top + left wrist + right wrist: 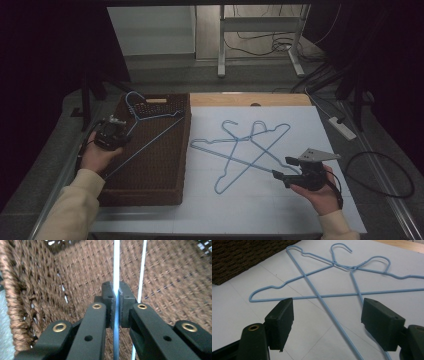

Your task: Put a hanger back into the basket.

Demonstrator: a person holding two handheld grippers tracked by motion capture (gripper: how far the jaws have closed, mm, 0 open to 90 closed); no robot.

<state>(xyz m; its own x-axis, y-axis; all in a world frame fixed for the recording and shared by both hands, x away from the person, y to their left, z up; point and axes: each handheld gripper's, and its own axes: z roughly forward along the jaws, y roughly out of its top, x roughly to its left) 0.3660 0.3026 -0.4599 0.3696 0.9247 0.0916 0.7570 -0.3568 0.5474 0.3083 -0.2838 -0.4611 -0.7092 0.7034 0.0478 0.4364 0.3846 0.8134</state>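
High view: the left gripper (116,131) sits at nine o'clock on the table, over the left rim of a brown woven basket (150,175), and its jaws are clamped on the wire of a light-blue hanger (150,131). That hanger lies tilted across the basket, its hook at the basket's twelve o'clock edge and its long bar slanting down toward seven o'clock. The left gripper view shows the two pads pressed tight on the blue wire (116,270), with the basket's weave behind it. At four o'clock the right gripper (284,169) rests in the person's hand with jaws spread wide and nothing between the pads. Just beyond its tips, two more light-blue hangers (240,147) lie crossed on the white table sheet (260,210) at the centre. In the right gripper view, their bars (322,296) run between the open jaws, untouched.
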